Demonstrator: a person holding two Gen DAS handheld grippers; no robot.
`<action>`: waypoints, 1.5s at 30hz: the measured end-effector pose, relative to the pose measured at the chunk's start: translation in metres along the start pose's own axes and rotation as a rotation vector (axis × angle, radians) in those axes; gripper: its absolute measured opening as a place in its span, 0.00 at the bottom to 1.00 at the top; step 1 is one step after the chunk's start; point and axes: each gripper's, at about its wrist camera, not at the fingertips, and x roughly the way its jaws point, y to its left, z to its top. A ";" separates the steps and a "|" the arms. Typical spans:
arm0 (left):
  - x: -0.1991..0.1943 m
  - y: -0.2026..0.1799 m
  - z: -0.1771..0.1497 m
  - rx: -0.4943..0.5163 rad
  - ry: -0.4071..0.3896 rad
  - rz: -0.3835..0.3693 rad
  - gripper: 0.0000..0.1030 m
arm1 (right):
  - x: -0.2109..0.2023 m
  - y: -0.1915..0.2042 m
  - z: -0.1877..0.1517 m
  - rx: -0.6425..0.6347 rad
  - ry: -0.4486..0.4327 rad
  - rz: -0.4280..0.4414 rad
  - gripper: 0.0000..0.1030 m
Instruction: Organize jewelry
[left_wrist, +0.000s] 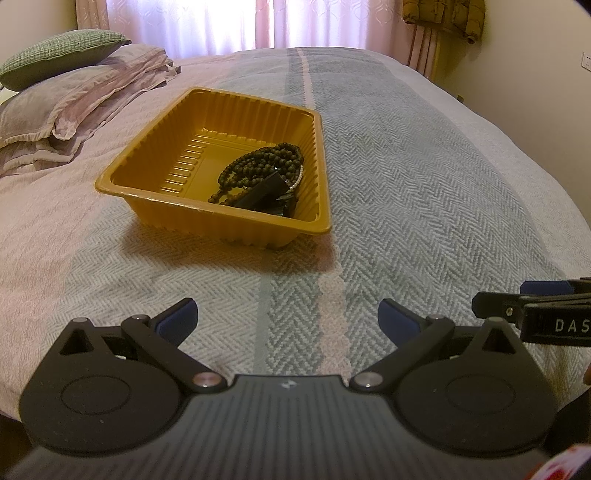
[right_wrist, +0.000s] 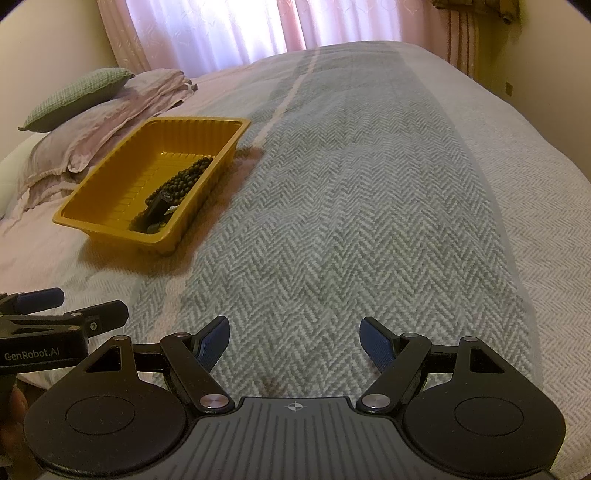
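Note:
A yellow ribbed plastic tray (left_wrist: 122, 184) (right_wrist: 92, 229) rests on the bed. Inside it, at the right end, lie dark bead strands (left_wrist: 258, 168) (right_wrist: 188, 175), a black box-like piece (left_wrist: 264, 190) (right_wrist: 159, 203) and a thin pearl-like strand (left_wrist: 297, 181). My left gripper (left_wrist: 288, 314) stands open well short of the tray, with nothing between its blue pads. My right gripper (right_wrist: 295, 334) is also open and empty over bare blanket, right of the tray. Each gripper shows at the edge of the other's view, the right one (left_wrist: 535, 299) and the left one (right_wrist: 55, 310).
The bed is covered by a grey and white herringbone blanket (right_wrist: 351, 221). A pink pillow (left_wrist: 55, 107) with a folded pink cloth and a green cushion (left_wrist: 55, 51) lies at the left. Pink curtains (left_wrist: 221, 22) hang behind the bed.

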 end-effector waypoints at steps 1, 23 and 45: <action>0.000 0.000 0.000 0.000 0.000 0.000 1.00 | 0.000 0.001 -0.001 -0.001 0.001 0.000 0.75; 0.000 -0.001 -0.001 0.000 0.000 0.000 1.00 | 0.001 0.002 -0.001 -0.001 0.001 0.000 0.75; 0.003 -0.004 0.002 0.006 -0.009 -0.004 1.00 | 0.001 0.002 0.001 -0.007 -0.001 0.004 0.75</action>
